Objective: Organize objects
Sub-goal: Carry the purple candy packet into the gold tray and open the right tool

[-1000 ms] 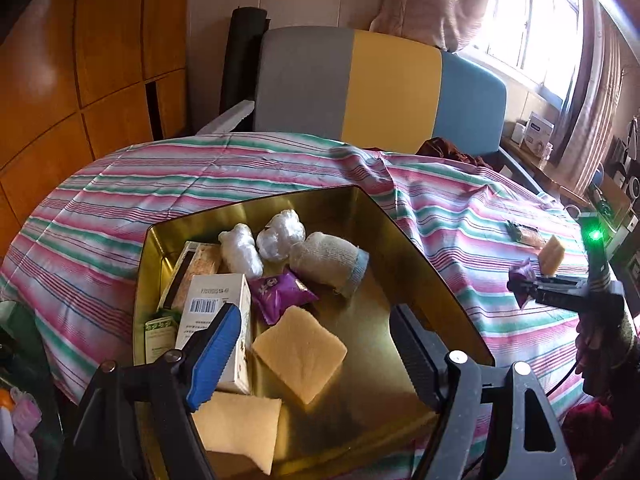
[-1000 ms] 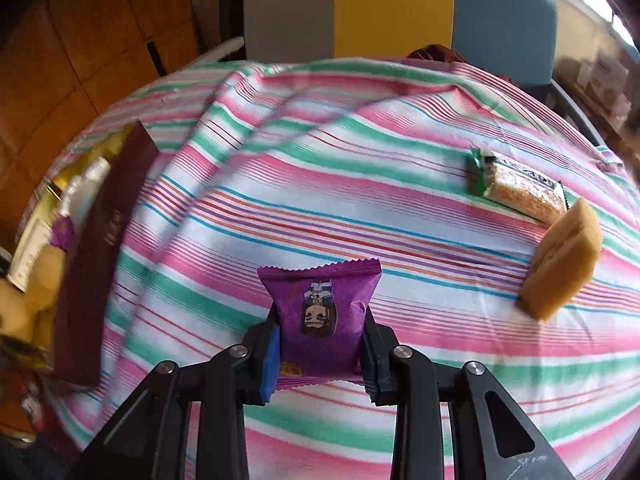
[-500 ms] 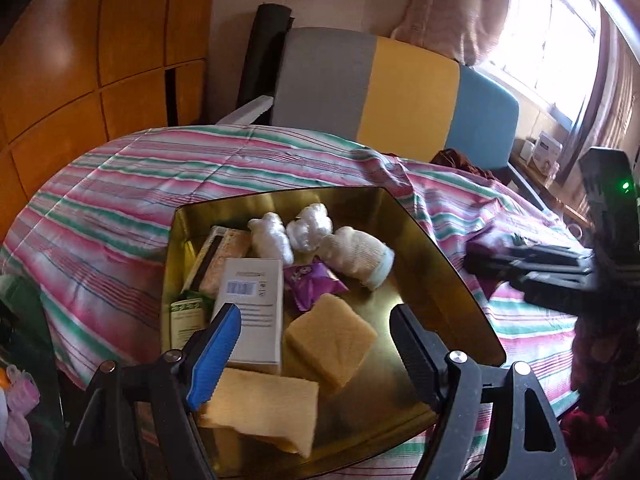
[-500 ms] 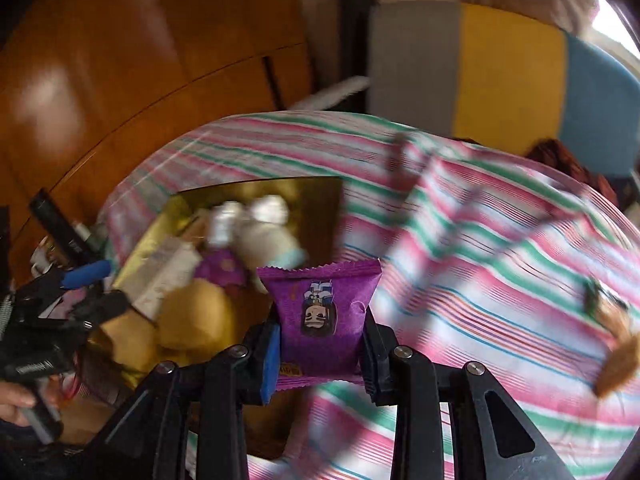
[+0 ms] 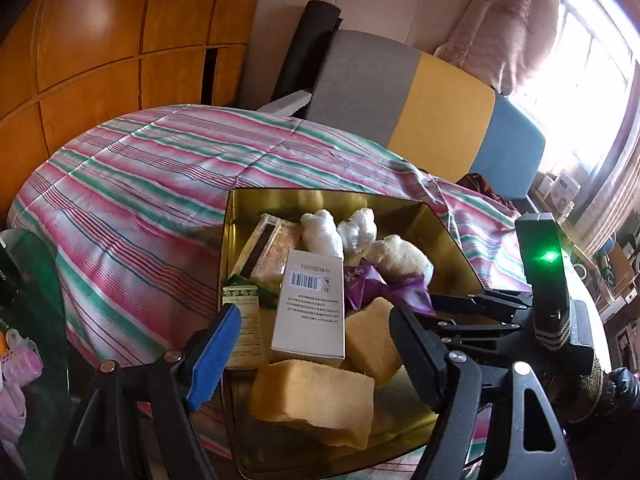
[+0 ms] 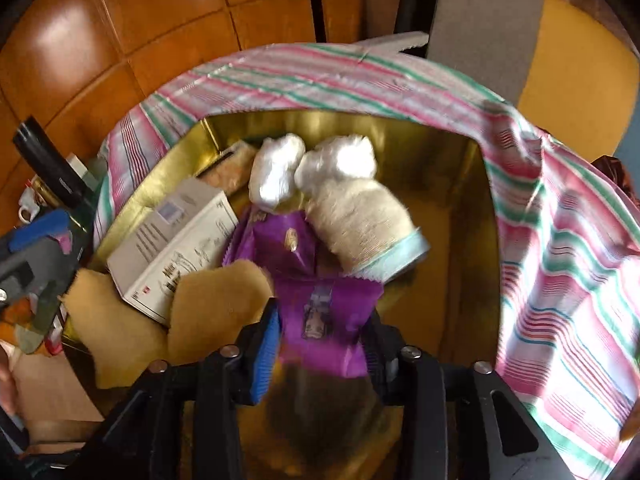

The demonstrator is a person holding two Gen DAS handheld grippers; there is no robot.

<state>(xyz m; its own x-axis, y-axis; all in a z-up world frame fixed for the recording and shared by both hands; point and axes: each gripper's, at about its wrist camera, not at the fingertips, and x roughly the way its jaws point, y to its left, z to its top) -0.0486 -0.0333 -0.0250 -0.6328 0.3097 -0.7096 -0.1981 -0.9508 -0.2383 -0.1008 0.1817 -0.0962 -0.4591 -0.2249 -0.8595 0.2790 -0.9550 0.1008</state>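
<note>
1. The right gripper (image 6: pixel 320 344) fingers are opening, with the purple snack packet (image 6: pixel 324 320) between them, over the gold tray (image 6: pixel 472 216).
2. The left gripper (image 5: pixel 316 356) fingers are spread wide and hold nothing; yellow sponges (image 5: pixel 316 396) lie between and beyond them.

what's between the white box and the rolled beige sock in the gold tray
A purple snack packet lies between the white box and the rolled beige sock, clearest in the right wrist view.
</note>
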